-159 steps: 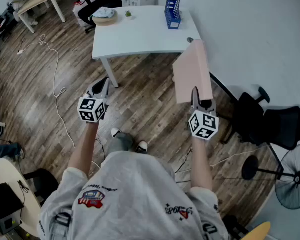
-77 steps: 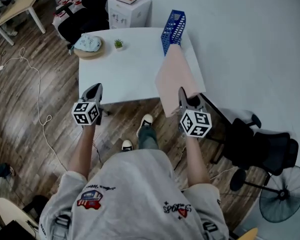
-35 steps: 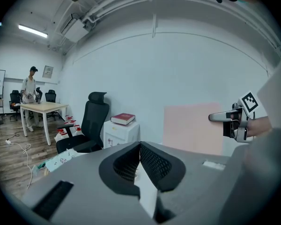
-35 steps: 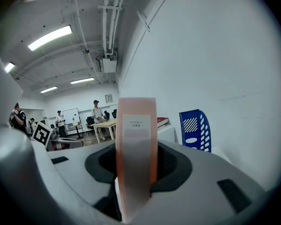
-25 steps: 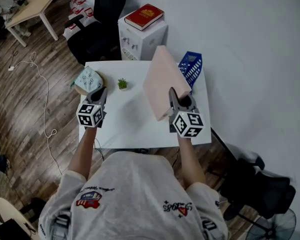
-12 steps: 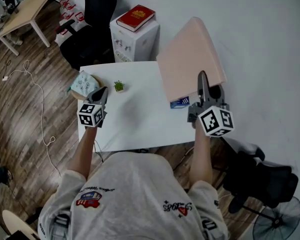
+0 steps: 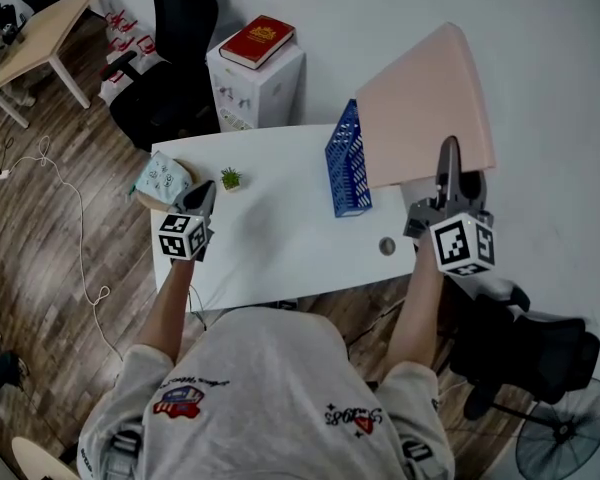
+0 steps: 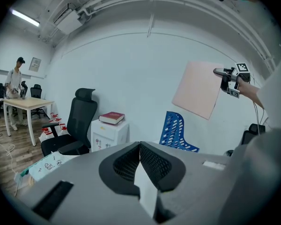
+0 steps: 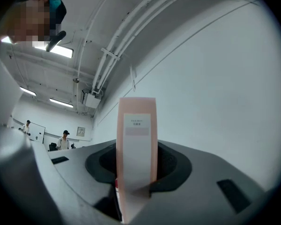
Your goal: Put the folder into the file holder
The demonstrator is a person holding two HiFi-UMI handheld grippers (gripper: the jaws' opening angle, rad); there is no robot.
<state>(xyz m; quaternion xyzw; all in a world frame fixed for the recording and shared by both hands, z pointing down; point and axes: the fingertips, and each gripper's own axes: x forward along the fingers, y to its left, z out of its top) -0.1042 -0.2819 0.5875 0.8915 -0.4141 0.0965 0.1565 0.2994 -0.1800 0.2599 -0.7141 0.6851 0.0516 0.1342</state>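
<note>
Standing file holder (image 7: 348,173); folder (image 7: 425,108) aloft, apart.

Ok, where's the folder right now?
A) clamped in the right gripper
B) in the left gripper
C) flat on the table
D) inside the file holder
A: the right gripper is shut on the folder, held up beside the file holder, not in it.

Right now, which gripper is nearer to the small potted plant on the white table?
Left. The left gripper hovers just left of the plant. The right gripper, shut on the pink folder, is far off, beyond the right edge of the table.
</note>
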